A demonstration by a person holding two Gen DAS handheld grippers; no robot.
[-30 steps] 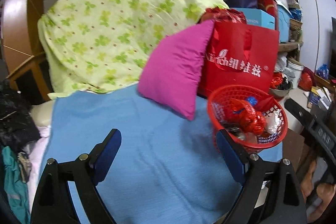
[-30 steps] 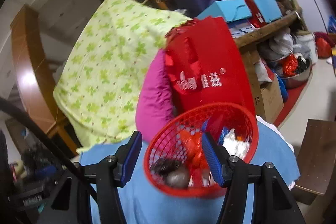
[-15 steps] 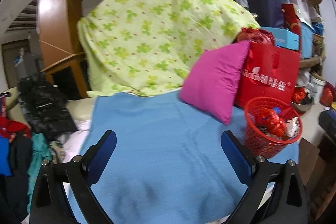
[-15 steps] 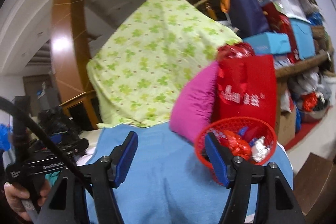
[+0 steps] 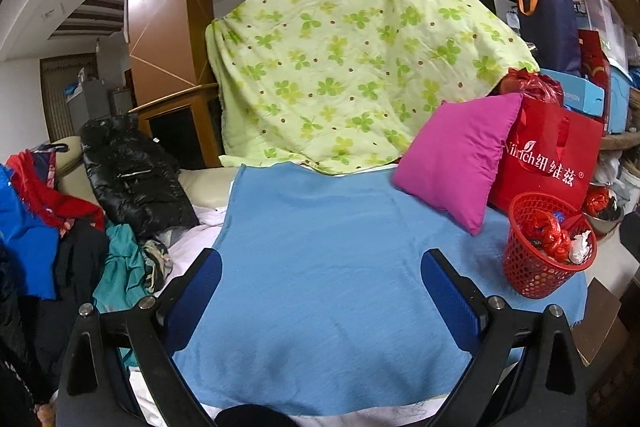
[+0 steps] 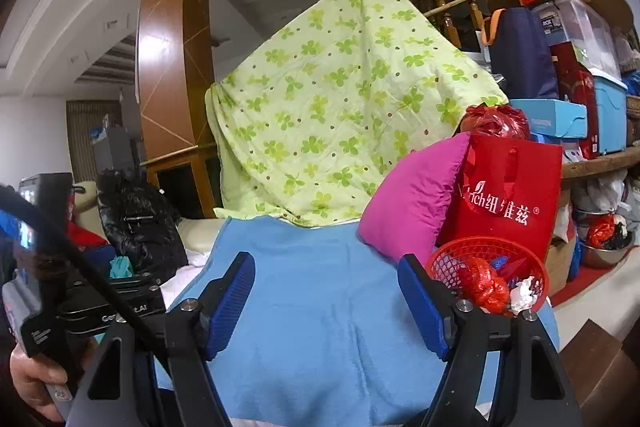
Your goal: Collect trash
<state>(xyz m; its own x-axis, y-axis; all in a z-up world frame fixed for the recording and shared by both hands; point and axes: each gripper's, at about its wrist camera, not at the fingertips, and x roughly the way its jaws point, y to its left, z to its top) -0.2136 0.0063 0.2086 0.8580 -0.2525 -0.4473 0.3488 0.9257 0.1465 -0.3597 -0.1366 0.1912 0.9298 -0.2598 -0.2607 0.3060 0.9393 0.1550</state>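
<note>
A red mesh trash basket (image 5: 548,247) stands at the right edge of a blue cloth (image 5: 328,267). It holds crumpled red plastic (image 5: 550,231) and white paper (image 5: 578,247). In the right wrist view the basket (image 6: 444,261) sits just right of my right finger. My left gripper (image 5: 322,291) is open and empty, held back over the cloth, left of the basket. My right gripper (image 6: 326,295) is open and empty, also above the cloth. The hand holding the left gripper's body (image 6: 48,291) shows at the far left of the right wrist view.
A magenta pillow (image 5: 456,155) leans against a red paper bag (image 5: 548,163) behind the basket. A green clover quilt (image 5: 352,67) drapes over the back. Dark and coloured clothes (image 5: 132,171) pile up at the left. Stacked boxes (image 6: 576,99) and a wooden board (image 6: 596,359) are at the right.
Both grippers have drawn back and away from the basket, which now looks smaller and farther right. Both stayed open and empty.
</note>
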